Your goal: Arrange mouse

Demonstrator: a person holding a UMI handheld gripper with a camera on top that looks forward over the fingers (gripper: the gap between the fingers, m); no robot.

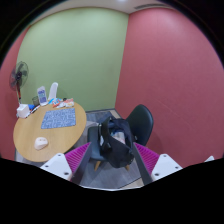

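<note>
A white mouse (40,142) lies near the front edge of a round wooden table (70,136), off to the left of my fingers. A blue-grey mouse mat (58,119) lies in the middle of the table, beyond the mouse. My gripper (112,162) is open and empty, held well back from the table. Its pink pads (78,156) stand wide apart, and only the floor and a chair show between them.
A chair with a black bag (116,142) on it stands just ahead of the fingers. A dark blue chair (143,121) is behind it by the red wall. Bottles (42,95) and small items stand at the table's back, with a fan (20,74) beside it.
</note>
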